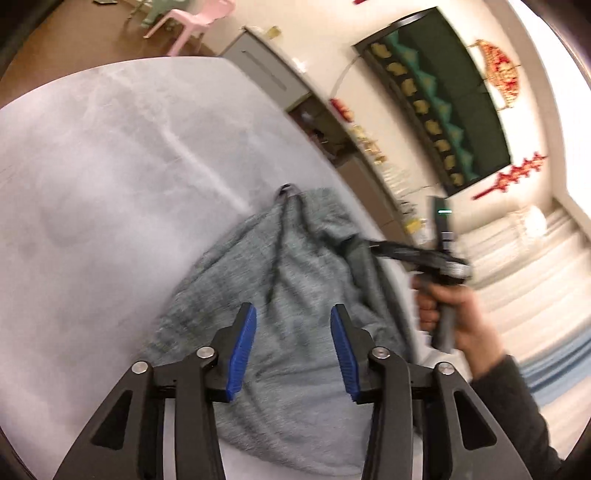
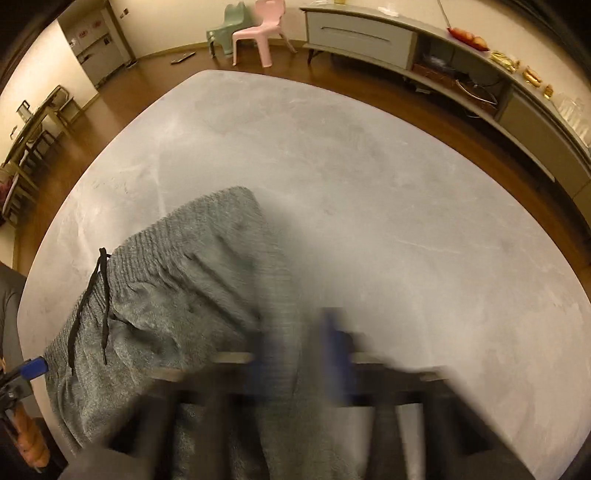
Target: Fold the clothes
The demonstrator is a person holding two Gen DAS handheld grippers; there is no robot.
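Note:
A grey fleece garment [image 1: 288, 266] with a ribbed waistband and a black drawstring [image 2: 105, 291] lies bunched at the near edge of the grey table [image 1: 92, 184]. My left gripper [image 1: 293, 350] hovers just above the cloth, open, with nothing between its blue pads. In the right wrist view the garment [image 2: 177, 288] runs up between the fingers of my right gripper [image 2: 297, 343]. Those fingers are motion-blurred and stand apart. From the left wrist view the right gripper [image 1: 373, 246], held by a hand [image 1: 450, 317], reaches a raised fold at the garment's right edge.
The table [image 2: 406, 221] stretches bare beyond the garment. Past it are a wooden floor, a pink chair [image 2: 258, 29], a green chair [image 2: 225, 29] and a long grey sideboard [image 2: 369, 33] along the wall. My left gripper's blue tip [image 2: 35, 367] shows by the waistband.

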